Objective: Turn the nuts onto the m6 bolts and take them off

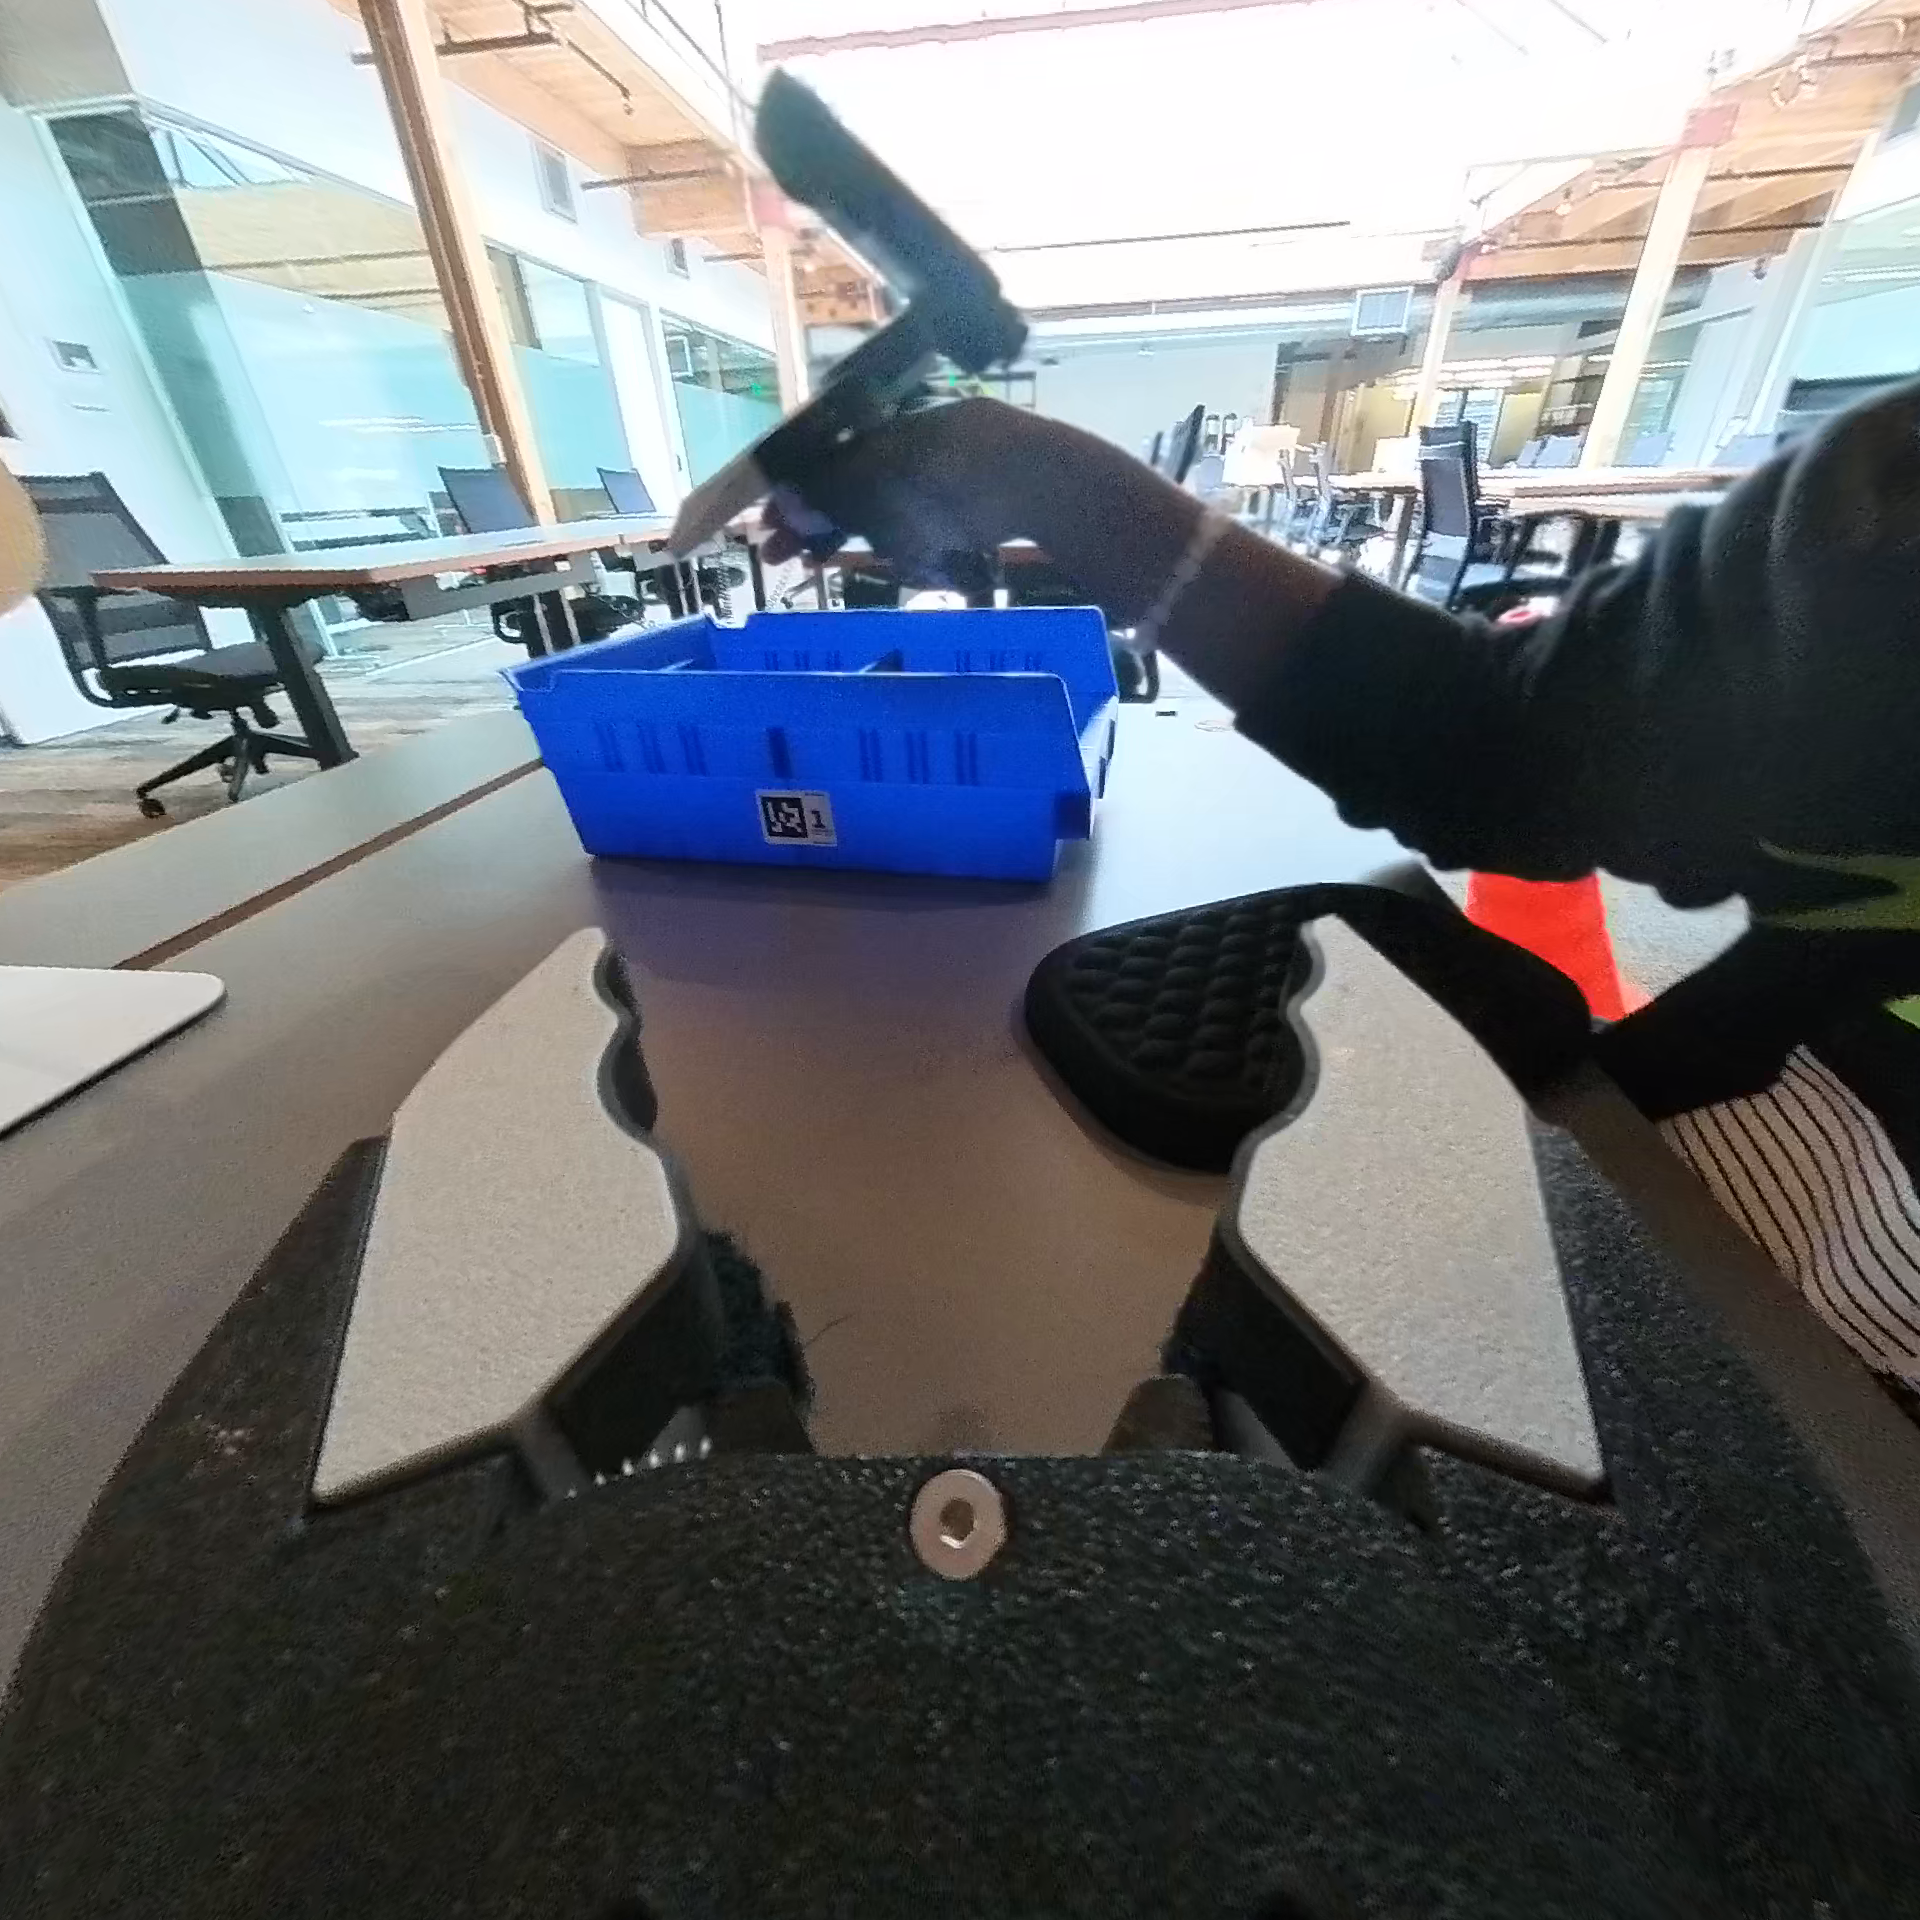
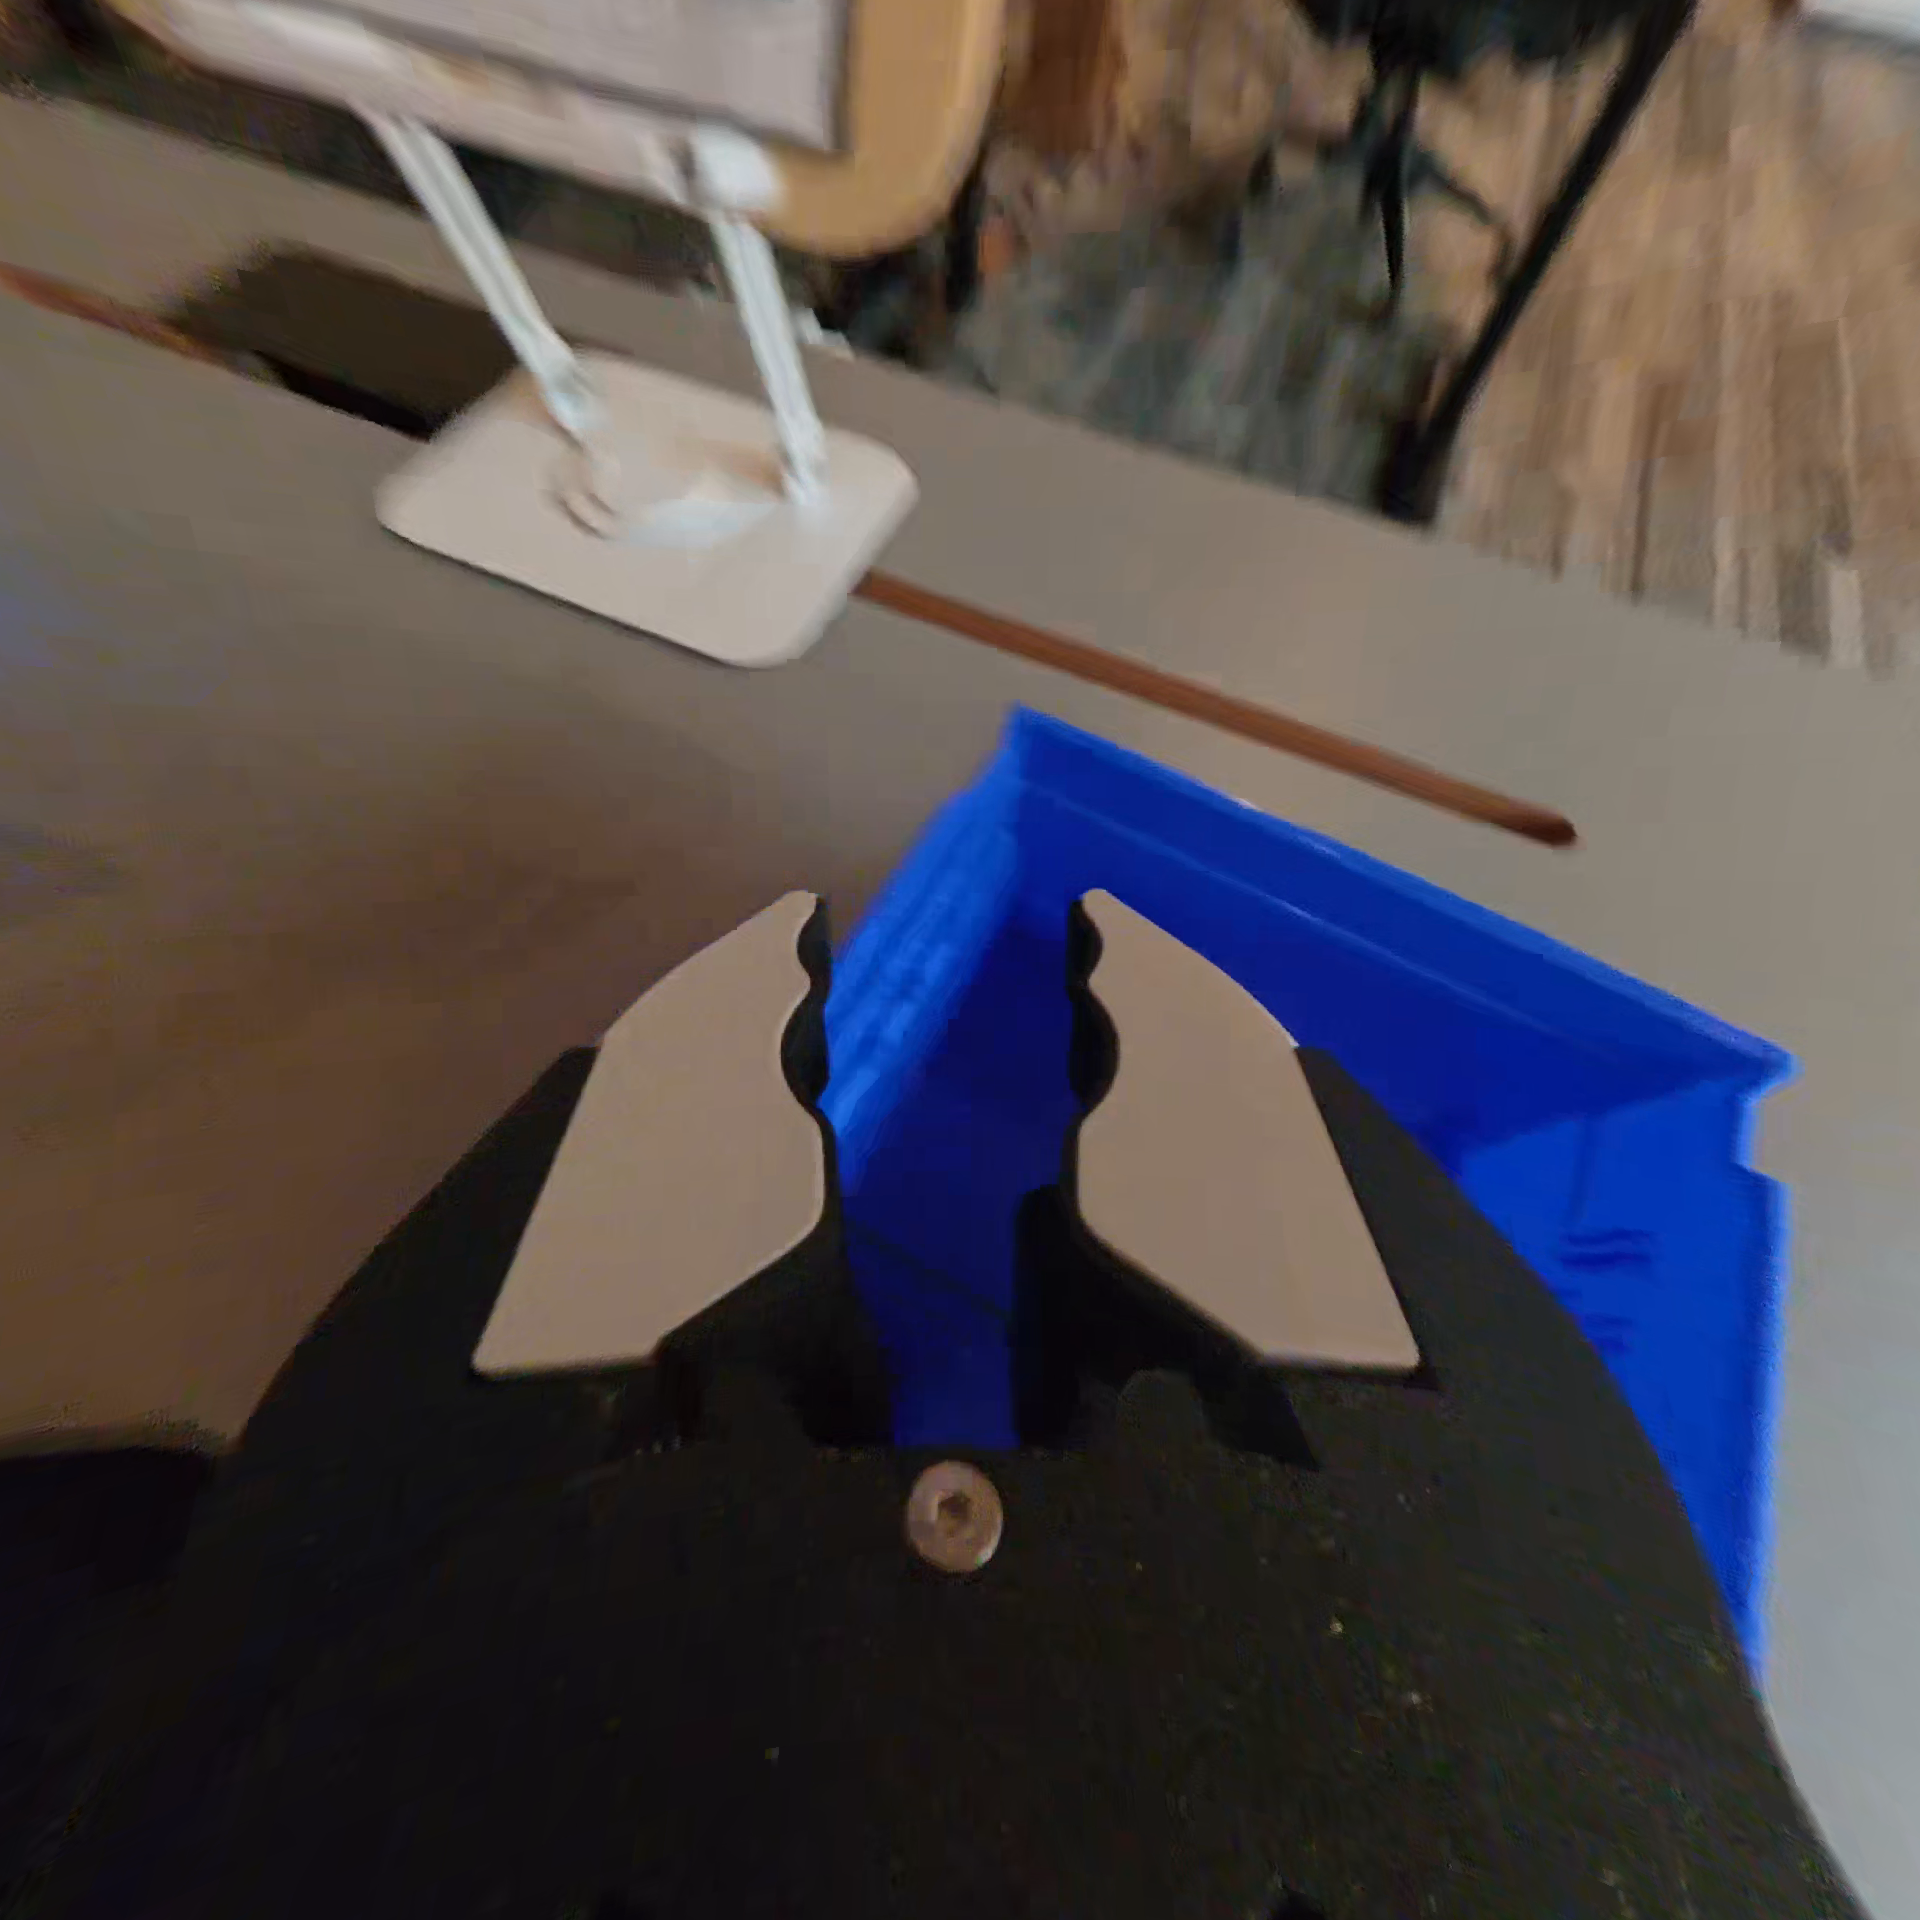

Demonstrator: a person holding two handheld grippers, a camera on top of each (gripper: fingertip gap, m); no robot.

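A blue divided bin (image 1: pixel 821 769) stands on the dark table (image 1: pixel 894 1091). From the left wrist view its inside is hidden. My left gripper (image 1: pixel 956 935) hovers low over the table in front of the bin, its jaws wide open with nothing between them. A hand holds my right gripper (image 1: pixel 717 509) above the bin's far left side, tilted down. In the right wrist view, which is blurred, the right gripper (image 2: pixel 945 904) is open above a corner of the bin (image 2: pixel 1351 1039), with only blue plastic between the fingertips (image 2: pixel 727 1039). No nut or bolt shows in either view.
A white monitor-stand base (image 2: pixel 644 509) sits on the table to the left of the bin; it also shows in the left wrist view (image 1: pixel 83 1029). The person's sleeved arm (image 1: pixel 1507 675) crosses from the right. An orange cone (image 1: pixel 1548 935) stands beyond the table's right edge. About 35 centimeters separates my left fingertips from my right.
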